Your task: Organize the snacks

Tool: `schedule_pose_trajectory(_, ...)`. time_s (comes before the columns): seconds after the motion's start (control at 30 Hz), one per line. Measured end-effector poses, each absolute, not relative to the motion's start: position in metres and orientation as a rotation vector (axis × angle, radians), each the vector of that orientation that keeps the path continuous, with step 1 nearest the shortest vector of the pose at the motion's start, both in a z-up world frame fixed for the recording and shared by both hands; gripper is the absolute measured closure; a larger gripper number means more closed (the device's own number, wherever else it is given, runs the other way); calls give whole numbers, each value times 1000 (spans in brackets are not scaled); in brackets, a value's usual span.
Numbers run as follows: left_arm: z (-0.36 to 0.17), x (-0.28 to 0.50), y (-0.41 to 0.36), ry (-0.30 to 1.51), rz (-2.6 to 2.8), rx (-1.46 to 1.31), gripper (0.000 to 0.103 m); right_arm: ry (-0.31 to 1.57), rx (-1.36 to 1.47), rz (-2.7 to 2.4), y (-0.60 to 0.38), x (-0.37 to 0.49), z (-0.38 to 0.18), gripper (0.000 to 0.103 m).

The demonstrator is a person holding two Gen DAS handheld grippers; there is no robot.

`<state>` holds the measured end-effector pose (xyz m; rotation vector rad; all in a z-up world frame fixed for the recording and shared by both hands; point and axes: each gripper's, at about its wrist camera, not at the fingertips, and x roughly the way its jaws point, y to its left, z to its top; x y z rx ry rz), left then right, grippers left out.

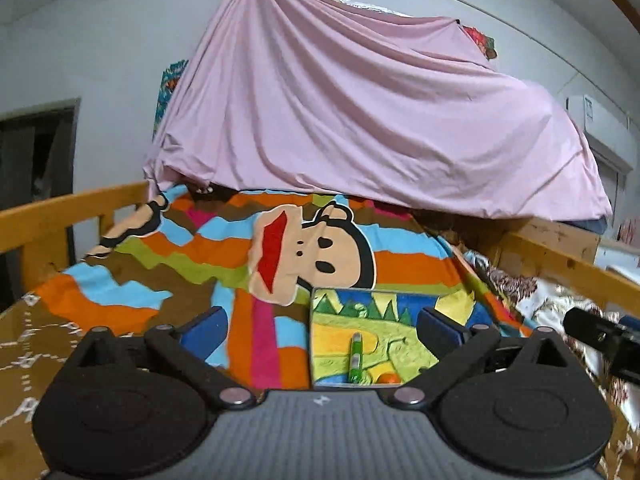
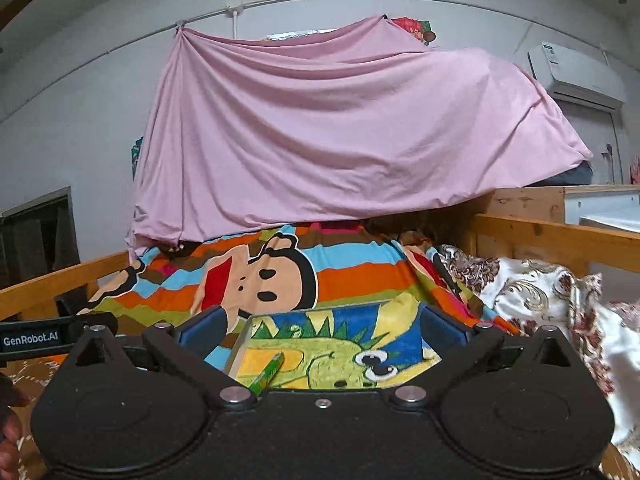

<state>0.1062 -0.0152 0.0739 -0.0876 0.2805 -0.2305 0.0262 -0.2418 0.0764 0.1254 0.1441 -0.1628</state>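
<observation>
A clear-walled tray [image 1: 320, 300] lies on the bed, with a dinosaur picture showing through it. In it lie a green wrapped snack stick [image 1: 355, 358] and a small orange item [image 1: 389, 378]. My left gripper [image 1: 324, 328] stands open just before the tray, its blue-padded fingers to either side and nothing between them. In the right wrist view the same tray [image 2: 240, 344] and green stick [image 2: 267, 374] sit close in front. My right gripper [image 2: 324, 328] is also open wide and holds nothing.
A striped monkey blanket [image 1: 280, 264] covers the bed, and a pink sheet [image 1: 360, 120] hangs low across the far end. Wooden rails [image 1: 60, 212] [image 2: 560, 240] run down both sides. A floral quilt [image 2: 540, 292] lies at the right. A hand [image 2: 8, 432] shows at lower left.
</observation>
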Motion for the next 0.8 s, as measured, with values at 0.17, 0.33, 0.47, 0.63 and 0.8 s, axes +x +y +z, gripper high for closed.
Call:
schedule_pose_trajectory(0.17,70,76,-6,306,-227,-79,0,170,104,-149,-232,-5,72,1)
schedule_pose_trajectory(0.33,60,47,2,359,-215,-40,0,221,100,-136,-225,-30,64,1)
schedule_pose_trajectory(0.47,51,27,6,397,-206,10,0,268,103,-131,-220,-45,58,1)
schedule_pose_trajectory(0.63,44,14,11,447,-208,40,0,333,104,-130,-214,-52,51,1)
schedule_pose_trajectory(0.8,39,8,13,486,-194,63,0,402,77,-126,-204,-53,43,1)
